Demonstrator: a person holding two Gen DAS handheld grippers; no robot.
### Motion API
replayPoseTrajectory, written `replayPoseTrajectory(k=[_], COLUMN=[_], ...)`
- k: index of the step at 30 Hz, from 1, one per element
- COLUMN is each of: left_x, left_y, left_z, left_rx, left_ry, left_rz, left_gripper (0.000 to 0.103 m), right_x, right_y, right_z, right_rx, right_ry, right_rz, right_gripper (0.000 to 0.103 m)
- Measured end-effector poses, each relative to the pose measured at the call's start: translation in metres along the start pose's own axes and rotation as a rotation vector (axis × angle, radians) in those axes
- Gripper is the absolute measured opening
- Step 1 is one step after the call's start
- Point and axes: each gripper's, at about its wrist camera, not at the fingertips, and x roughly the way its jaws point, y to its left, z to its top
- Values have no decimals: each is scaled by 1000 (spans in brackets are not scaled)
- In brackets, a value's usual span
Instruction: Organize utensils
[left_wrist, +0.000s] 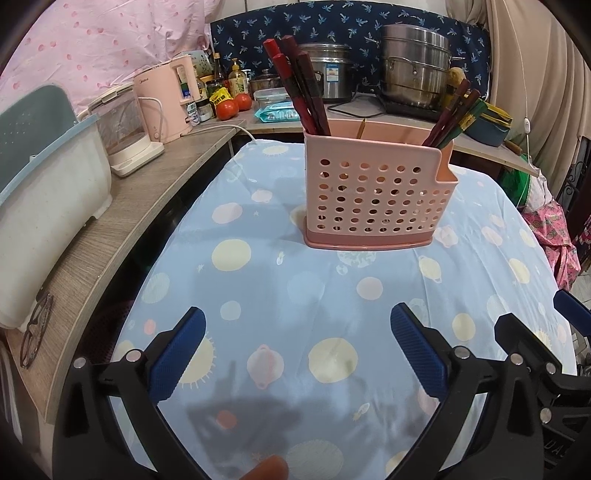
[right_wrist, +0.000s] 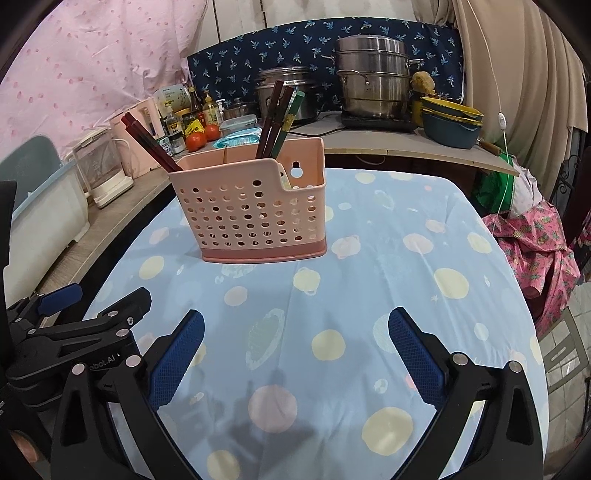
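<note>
Pink perforated caddy stands upright on the cloth-covered surface; chopsticks lean in its left and right compartments, sorted into two bundles, apparently done. Left tongs and right tongs sit in front of the caddy, both spread, nothing between them. "bot.AI" legible on the left tongs' body.

Chopsticks in holder on table

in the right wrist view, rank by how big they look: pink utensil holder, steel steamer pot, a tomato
1. pink utensil holder, though it stands nearest the camera
2. steel steamer pot
3. tomato, far smaller
</note>
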Motion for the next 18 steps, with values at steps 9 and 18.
replayPoseTrajectory(k=[9,18], left_x=[1,0], left_y=[1,1], left_z=[0,-2], left_rx=[3,6], left_ry=[2,-6], left_rz=[8,15], left_gripper=[96,96], right_x=[1,3], right_y=[1,0], right_z=[-2,-3], right_rx=[2,5], right_ry=[1,9], right_rz=[-6,-11], right_gripper=[96,96])
